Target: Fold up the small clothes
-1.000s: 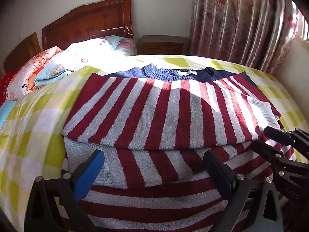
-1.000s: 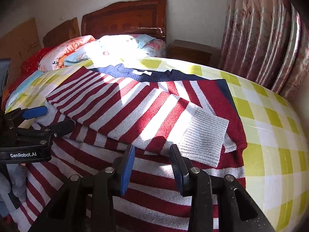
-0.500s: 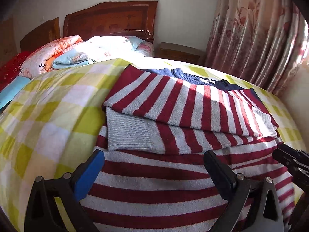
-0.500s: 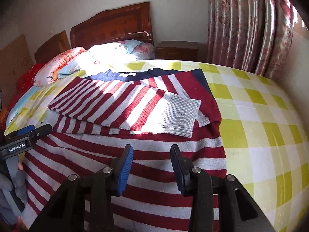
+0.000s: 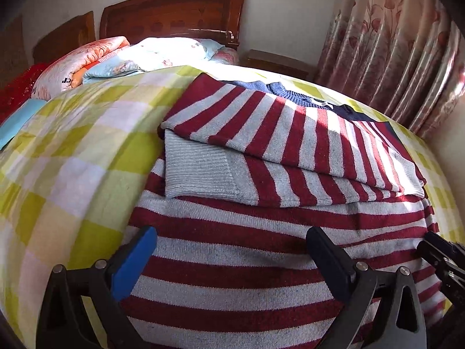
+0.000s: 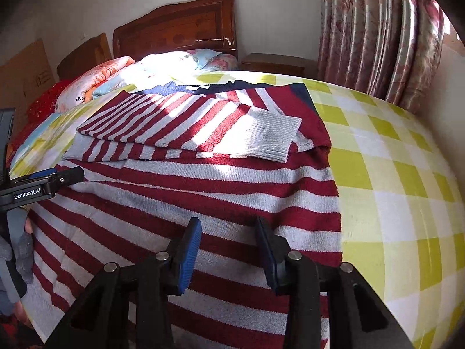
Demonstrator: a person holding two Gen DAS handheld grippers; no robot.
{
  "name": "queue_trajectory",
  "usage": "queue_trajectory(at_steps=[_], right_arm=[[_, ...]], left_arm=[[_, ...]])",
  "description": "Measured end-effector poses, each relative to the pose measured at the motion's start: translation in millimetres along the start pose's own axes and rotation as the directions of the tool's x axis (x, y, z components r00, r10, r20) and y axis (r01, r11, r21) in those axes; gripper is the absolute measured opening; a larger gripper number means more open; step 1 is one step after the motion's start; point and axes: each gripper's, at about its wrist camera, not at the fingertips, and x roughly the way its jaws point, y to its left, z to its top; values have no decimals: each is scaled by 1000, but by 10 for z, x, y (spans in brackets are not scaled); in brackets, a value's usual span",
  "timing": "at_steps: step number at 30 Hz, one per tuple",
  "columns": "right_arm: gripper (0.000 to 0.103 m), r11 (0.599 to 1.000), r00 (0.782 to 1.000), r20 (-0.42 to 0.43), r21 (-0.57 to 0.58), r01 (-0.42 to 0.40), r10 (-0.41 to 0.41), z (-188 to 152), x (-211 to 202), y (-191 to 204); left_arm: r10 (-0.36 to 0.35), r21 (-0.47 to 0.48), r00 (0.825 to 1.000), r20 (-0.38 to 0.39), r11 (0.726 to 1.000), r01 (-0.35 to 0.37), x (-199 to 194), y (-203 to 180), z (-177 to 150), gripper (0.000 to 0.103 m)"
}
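Fingers of both the left gripper and the right gripper hang apart, empty, having drifted outward over the red-and-grey striped knitted sweater. Sleeves are crossed, so its hem fold likely comes next.

Hard sunlight from the curtained window side at right falls in a band across the far bed, blowing out the folded quilt near the headboard and brightening the top of the striped sweater. The sweater's near half and the checked blanket at left lie in softer shade. A glossy highlight runs along the headboard's lower edge. Both fisheye views bend the bed into a dome and darken to black at the corners. Focus is fairly sharp mid-frame; the blanket at the left edge of the left wrist view smears softly.
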Motion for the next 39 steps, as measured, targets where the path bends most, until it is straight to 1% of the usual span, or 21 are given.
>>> queue_trajectory(at_steps=[2,3,4,6,9,10,11,13,18,21,23,24,26,28,29,30,33,35,36,38,39], right_arm=[[38,999,999,4,-3,46,-46,-8,-22,34],[38,996,997,10,-13,83,-83,-24,-49,88],[39,996,996,22,-31,84,-83,-44,-91,165],[39,997,999,31,-76,10,-8,-91,-174,361],[39,980,999,4,-193,-53,55,-202,-225,741],[39,971,998,-21,-230,-65,62,-243,-196,838],[39,965,997,-53,-253,-66,55,-284,-141,903],[41,963,997,-43,-260,-66,57,-310,-154,896],[41,979,997,-53,-197,-62,53,-360,-235,528],[38,986,999,-44,-161,-31,24,-398,-321,431],[38,985,999,-18,-170,25,-29,-415,-427,541],[38,981,1000,-3,-196,-5,4,-440,-492,636],[38,965,997,-7,-252,-76,77,-517,-565,850],[38,941,994,-47,-319,-109,99,-652,-546,1050],[38,930,993,-79,-351,-105,83,-735,-496,1109],[41,928,995,-40,-359,-98,90,-795,-534,1100],[44,947,991,-60,-292,-130,118,-846,-576,862],[44,958,995,-56,-271,-94,82,-885,-628,704],[44,963,994,-57,-248,-104,93,-916,-668,623],[44,971,996,-51,-222,-85,76,-967,-727,542],[43,971,998,-38,-231,-62,55,-992,-770,566]], left_arm=[[24,-11,999,43,1000,-23,-130,10,-39,103],[20,-1,998,62,1000,-19,-218,-18,-78,103],[-16,19,998,65,1000,15,-287,-63,-119,103],[-59,89,998,33,994,56,-367,-201,-197,103],[-21,200,999,-38,979,28,-319,-364,-385,103],[-3,215,998,-60,977,16,-270,-364,-448,103],[-24,195,998,-53,980,34,-283,-322,-467,103],[-1,181,998,-60,983,12,-278,-228,-462,103],[-4,168,999,-45,986,12,-345,-17,-520,103],[37,138,999,-26,990,-33,-448,4,-561,103],[-74,147,997,-22,986,76,-600,-87,-634,103],[-101,171,995,-24,980,104,-651,-161,-679,103],[-57,256,998,-21,965,60,-684,-334,-775,103],[-5,307,1000,-29,952,14,-618,-371,-877,103],[-42,275,999,-20,960,46,-619,-290,-889,103],[-68,244,997,-28,967,73,-613,-203,-895,103],[-41,230,999,-18,972,44,-643,-30,-900,103],[-32,213,999,-16,976,35,-673,80,-921,103],[-30,211,999,-17,977,33,-696,102,-941,103],[19,199,1000,-6,980,-18,-783,85,-989,103],[1,190,1000,9,982,-3,-867,58,-1020,103]])
